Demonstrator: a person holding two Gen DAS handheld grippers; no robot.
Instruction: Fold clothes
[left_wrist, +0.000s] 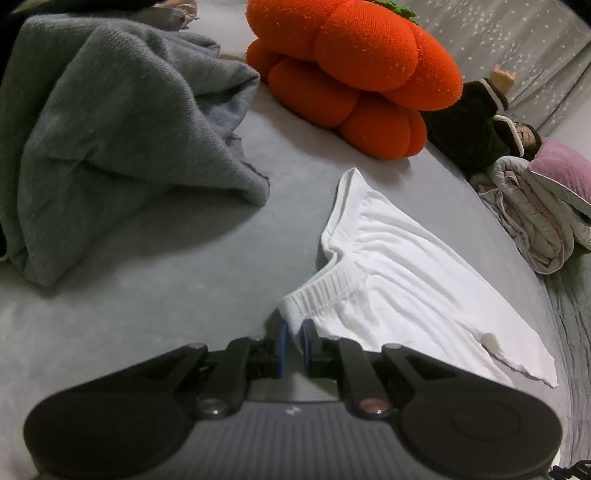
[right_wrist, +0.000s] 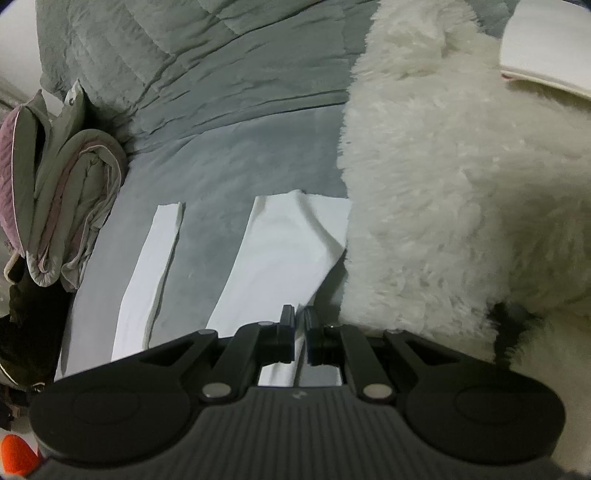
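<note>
White trousers lie on the grey bed sheet. My left gripper is shut on a corner of their elastic waistband, and white cloth shows between the blue pads. In the right wrist view the two white trouser legs stretch away from me over the sheet. My right gripper is shut on the trousers at the near end of the right-hand leg. The far end of that leg runs under a white fluffy plush toy.
A crumpled grey garment is heaped at the left. An orange pumpkin cushion and a dark plush toy lie beyond the trousers. A folded grey and pink quilt sits at the right, the same quilt at left. A grey padded blanket lies behind.
</note>
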